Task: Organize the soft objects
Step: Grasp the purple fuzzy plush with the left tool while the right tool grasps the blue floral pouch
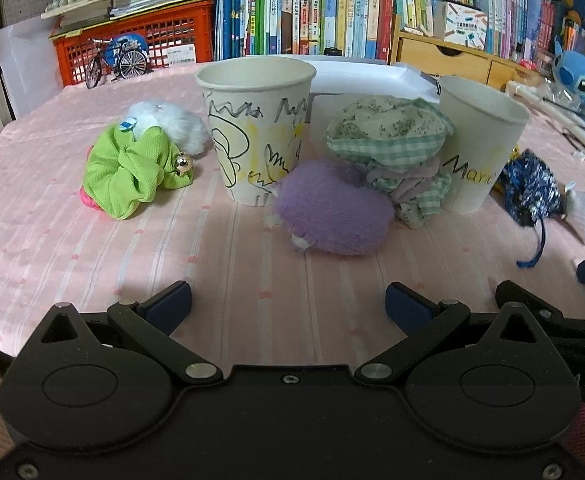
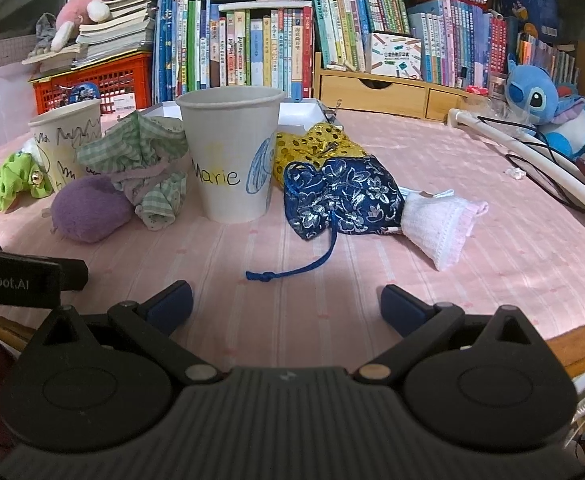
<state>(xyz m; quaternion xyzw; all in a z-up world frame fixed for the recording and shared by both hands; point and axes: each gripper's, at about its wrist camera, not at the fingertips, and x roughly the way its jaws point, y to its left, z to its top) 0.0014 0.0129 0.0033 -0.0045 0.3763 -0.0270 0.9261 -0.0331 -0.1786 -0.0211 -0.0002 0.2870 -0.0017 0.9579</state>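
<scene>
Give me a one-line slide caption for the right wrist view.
Open right tongs face the "Marie" paper cup, blue brocade pouch and white sachet on pink cloth.

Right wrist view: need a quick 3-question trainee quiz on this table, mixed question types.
1. True or false: the cup marked "Marie" stands upright.
2. What lies nearest in front of the right claw? A) purple plush B) blue cord of the blue pouch C) green scrunchie
3. Fill in: the white pouch touches the ____ pouch.

Key
1. True; its open rim faces up.
2. B. The blue cord of the blue pouch trails toward the open claw; the purple plush and green scrunchie sit far left.
3. Blue.
</scene>
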